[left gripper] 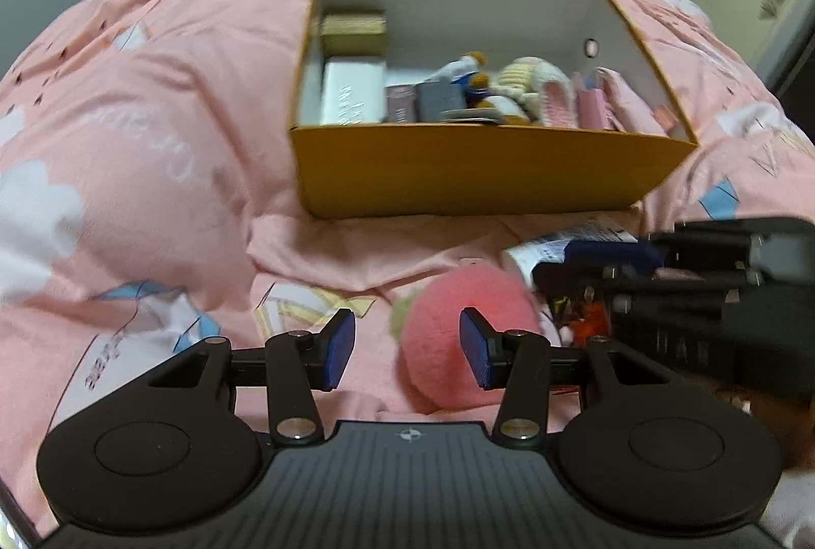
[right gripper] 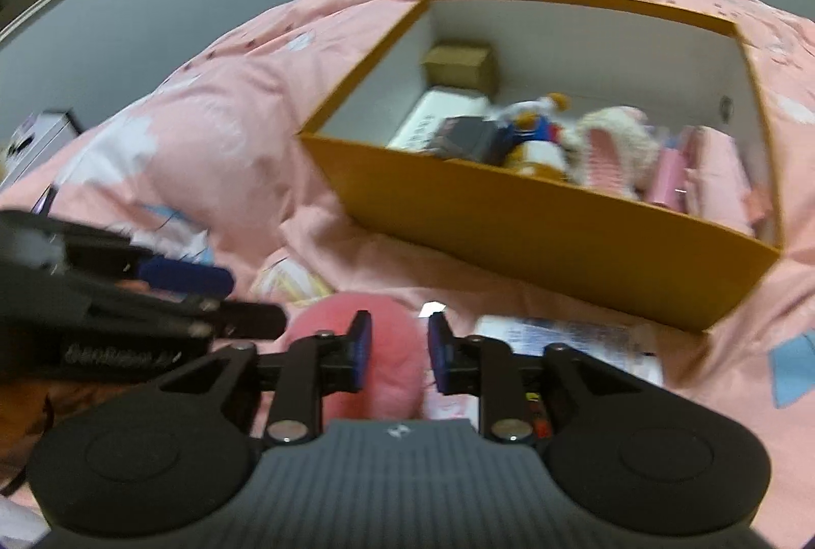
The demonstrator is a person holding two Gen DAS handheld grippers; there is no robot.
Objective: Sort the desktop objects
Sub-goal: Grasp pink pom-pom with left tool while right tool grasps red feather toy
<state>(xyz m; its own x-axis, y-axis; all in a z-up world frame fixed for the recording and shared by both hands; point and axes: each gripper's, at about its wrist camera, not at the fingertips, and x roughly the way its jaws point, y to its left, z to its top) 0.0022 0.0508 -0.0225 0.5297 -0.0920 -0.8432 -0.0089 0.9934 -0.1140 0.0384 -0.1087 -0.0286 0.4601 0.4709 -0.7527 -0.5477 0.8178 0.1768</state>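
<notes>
A pink plush ball (left gripper: 458, 320) lies on the pink bedspread in front of an orange box (left gripper: 484, 172). My left gripper (left gripper: 407, 348) is open, low over the spread, with the ball by its right finger. My right gripper (right gripper: 395, 353) is part open, its pads on either side of the ball (right gripper: 382, 345) without squeezing it. The right gripper shows in the left wrist view (left gripper: 687, 289), and the left gripper shows in the right wrist view (right gripper: 153, 304). The box (right gripper: 535, 233) holds small cartons, plush toys and pink items.
A white printed packet (left gripper: 565, 243) lies on the spread right of the ball, also in the right wrist view (right gripper: 560, 335). Small red and yellow items (left gripper: 580, 314) sit under the right gripper. Grey walls stand behind the bed.
</notes>
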